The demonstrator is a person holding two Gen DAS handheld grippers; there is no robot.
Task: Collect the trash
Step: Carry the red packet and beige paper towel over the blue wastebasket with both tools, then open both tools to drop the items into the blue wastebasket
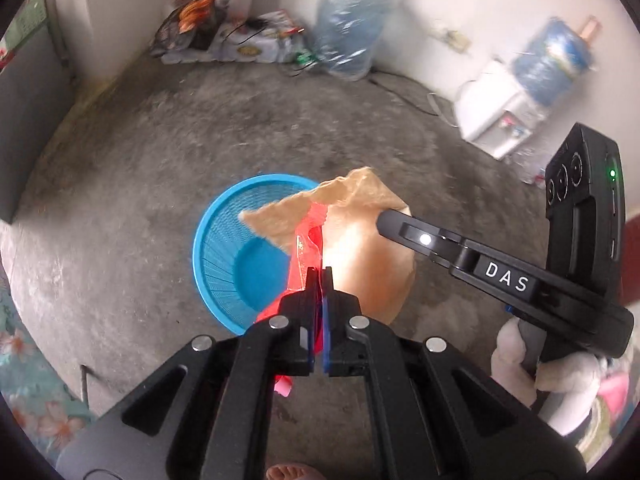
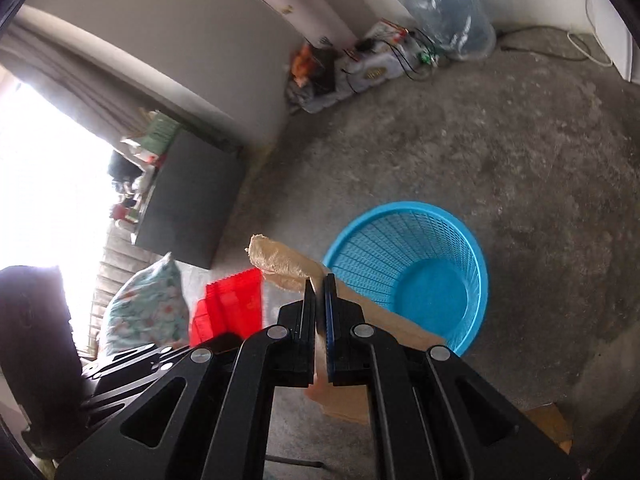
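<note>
Two pieces of trash, both held above a blue basket [image 1: 224, 256] that stands on the concrete floor [image 1: 132, 152].

Item one: red plastic wrapper [image 1: 306, 252], thin and crinkled, clamped between the pressed-together fingers of the left gripper [image 1: 319, 276]; it hangs over the basket's near rim in the left wrist view, a pink scrap trailing below the fingers.

Item two: brown paper bag [image 1: 360, 236], crumpled, nipped by the clenched fingers of the right gripper [image 2: 319, 280]; in the left wrist view it overlaps the basket's right edge and touches the red wrapper. The basket interior shows nothing inside.

Right gripper body marked "DAS", gripped by a gloved hand [image 1: 532, 356], to the right of the basket.

Beyond the basket, against the far wall: large clear water jug [image 1: 352, 24] and a heap of packets and cables [image 1: 236, 36]. Right of the basket, further off: white water dispenser [image 1: 496, 116] with a blue bottle on top. Left of the basket in the right wrist view: dark cabinet [image 2: 192, 196] and floral cushion [image 2: 148, 312].
</note>
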